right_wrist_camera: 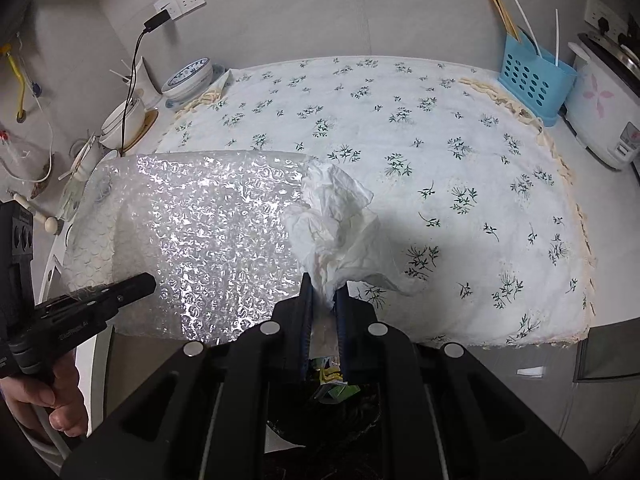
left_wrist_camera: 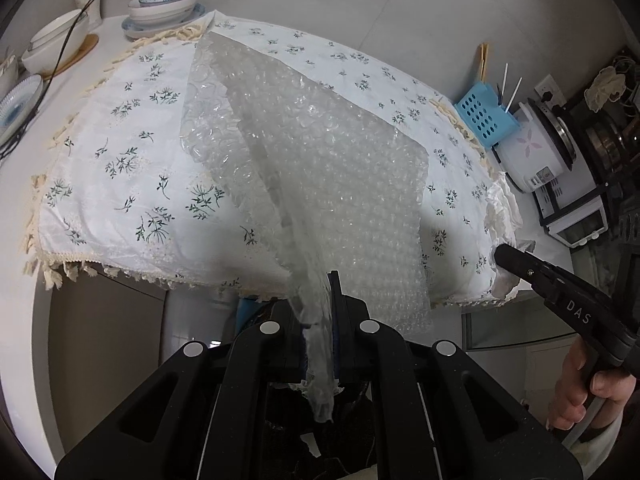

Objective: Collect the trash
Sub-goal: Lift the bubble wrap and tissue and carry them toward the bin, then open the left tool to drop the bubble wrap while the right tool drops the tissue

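Note:
A large sheet of clear bubble wrap [left_wrist_camera: 320, 168] drapes over the flowered tablecloth [left_wrist_camera: 120, 152], and one gathered end runs down into my left gripper [left_wrist_camera: 320, 312], which is shut on it near the table's front edge. The same bubble wrap [right_wrist_camera: 208, 240] fills the left of the right wrist view, with the left gripper [right_wrist_camera: 136, 284] at its lower edge. My right gripper [right_wrist_camera: 325, 300] is shut on a crumpled white tissue [right_wrist_camera: 340, 224], held just above the cloth. In the left wrist view the tissue [left_wrist_camera: 502, 216] shows at the right, pinched in the right gripper [left_wrist_camera: 500, 256].
Stacked bowls and plates [left_wrist_camera: 164, 4] stand at the table's back left. A blue perforated utensil holder [right_wrist_camera: 532, 80] and a white rice cooker [right_wrist_camera: 604, 108] stand at the back right. Below the front edge, a dark bin with scraps [right_wrist_camera: 332, 388] shows between the fingers.

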